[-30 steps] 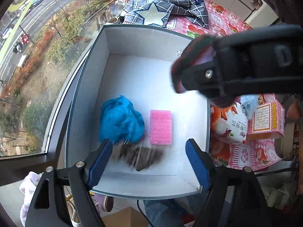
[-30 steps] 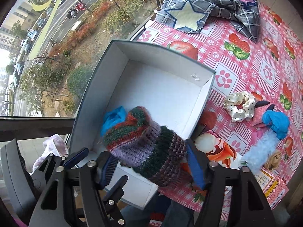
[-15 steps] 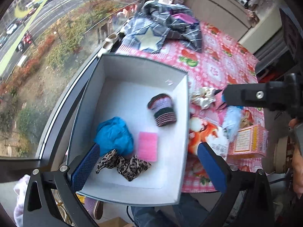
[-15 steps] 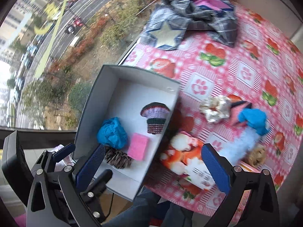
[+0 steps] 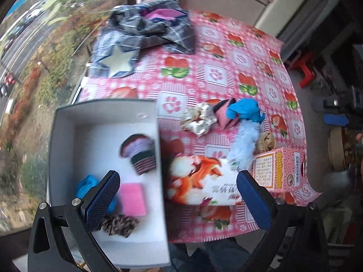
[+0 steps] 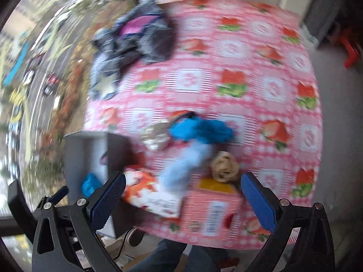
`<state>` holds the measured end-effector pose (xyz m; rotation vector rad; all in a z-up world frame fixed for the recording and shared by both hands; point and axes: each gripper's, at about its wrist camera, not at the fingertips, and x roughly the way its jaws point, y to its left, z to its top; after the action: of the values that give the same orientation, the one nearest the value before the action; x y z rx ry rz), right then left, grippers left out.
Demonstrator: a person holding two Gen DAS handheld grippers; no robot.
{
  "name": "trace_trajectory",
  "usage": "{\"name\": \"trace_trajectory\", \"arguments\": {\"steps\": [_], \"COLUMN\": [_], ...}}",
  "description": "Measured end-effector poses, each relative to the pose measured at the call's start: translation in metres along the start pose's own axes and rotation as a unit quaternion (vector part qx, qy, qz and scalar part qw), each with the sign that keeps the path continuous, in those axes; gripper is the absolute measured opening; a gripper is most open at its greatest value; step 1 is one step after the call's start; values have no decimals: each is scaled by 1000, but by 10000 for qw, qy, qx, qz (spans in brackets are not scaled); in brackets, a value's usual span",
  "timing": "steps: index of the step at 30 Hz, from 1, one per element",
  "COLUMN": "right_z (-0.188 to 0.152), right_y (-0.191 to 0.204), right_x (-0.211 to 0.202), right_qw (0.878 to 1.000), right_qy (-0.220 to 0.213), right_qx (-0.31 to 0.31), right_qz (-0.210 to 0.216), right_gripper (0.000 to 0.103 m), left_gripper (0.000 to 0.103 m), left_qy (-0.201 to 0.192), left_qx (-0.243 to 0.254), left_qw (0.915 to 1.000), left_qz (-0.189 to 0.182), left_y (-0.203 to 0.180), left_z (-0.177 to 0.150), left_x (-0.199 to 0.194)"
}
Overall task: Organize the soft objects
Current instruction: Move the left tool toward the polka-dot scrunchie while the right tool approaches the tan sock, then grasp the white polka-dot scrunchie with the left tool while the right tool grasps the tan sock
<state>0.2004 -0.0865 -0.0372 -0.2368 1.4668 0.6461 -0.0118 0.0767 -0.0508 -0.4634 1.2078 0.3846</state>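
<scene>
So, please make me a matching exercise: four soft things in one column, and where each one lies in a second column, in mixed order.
Things:
1. knitted hat
2. pale blue fluffy piece
3. plaid cloth
4. pink sponge

Places:
a. far end of the tablecloth
b. in the box, near the leopard scrunchie
c. on the tablecloth, outside the box
d. in the box, against its right wall

Pairs: 1-d, 2-c, 3-a, 4-b
</scene>
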Motion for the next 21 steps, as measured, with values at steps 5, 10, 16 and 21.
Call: {"name": "trace_trajectory", "arguments": {"steps": [5,10,16,21], "right_z": [1,1,12,14], "right_y": [-46,-72,-89,-96], "right_x": [22,46,94,148], "right_qw": [9990,9974,9914,9766], "right_qy": [267,529,1151,1969], "right_qx": [352,481,542,539], "right_qz": [0,81,295,684], "right_gripper": [102,102,102,102], "left_gripper": [103,103,103,103], "left_qy": [272,713,1316,1809], "left_qx": [474,1174,1553,1619], "left_qw": [9983,9877,9740,9643], "left_qz": [208,743,995,1056], "left_y": [-33,-55,-63,-69], "left_z": [36,70,91,97], "left_x": [39,89,140,179]}}
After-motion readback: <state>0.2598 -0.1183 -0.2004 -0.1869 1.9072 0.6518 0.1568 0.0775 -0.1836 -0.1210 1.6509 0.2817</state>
